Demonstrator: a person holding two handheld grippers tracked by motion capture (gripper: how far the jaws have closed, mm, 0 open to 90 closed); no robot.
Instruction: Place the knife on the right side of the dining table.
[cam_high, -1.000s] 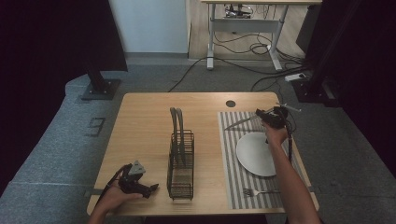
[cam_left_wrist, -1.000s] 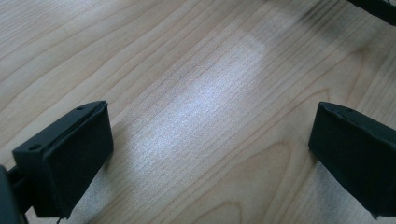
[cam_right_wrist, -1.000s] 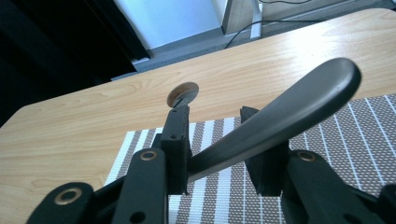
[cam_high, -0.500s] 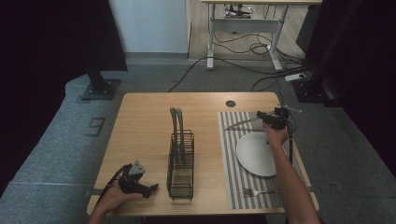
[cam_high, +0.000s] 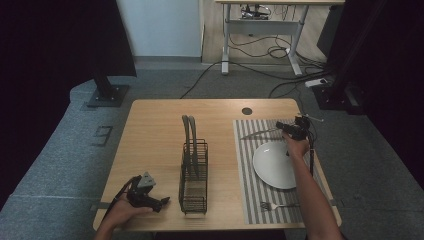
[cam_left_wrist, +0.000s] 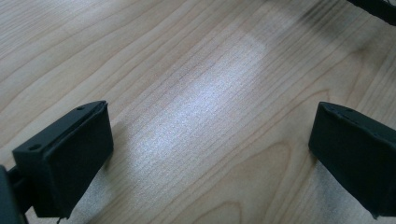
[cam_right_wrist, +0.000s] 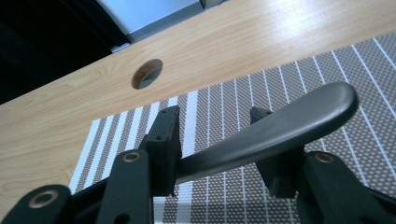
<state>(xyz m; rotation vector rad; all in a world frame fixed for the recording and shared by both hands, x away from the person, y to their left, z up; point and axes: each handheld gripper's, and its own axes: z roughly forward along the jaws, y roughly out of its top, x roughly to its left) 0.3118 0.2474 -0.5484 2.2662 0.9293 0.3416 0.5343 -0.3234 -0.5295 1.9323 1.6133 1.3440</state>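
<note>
Your high view is evenly lit over the pale wooden table (cam_high: 150, 130), but the room darkens hard toward both sides, where black curtains swallow all detail. The round white plate (cam_high: 275, 165) reads bright without blowing out, and shadows under the black wire rack (cam_high: 194, 175) are soft and short, so the light falls from overhead. That view is small-grained and slightly soft.

In your left gripper view a broad pale glare patch sits on the wood grain between the jaws; the far top corner blurs.

In your right gripper view the dark curved handle (cam_right_wrist: 280, 130) carries a soft sheen, the near jaws are fuzzy, and the striped grey placemat (cam_right_wrist: 355, 70) stays crisp.
</note>
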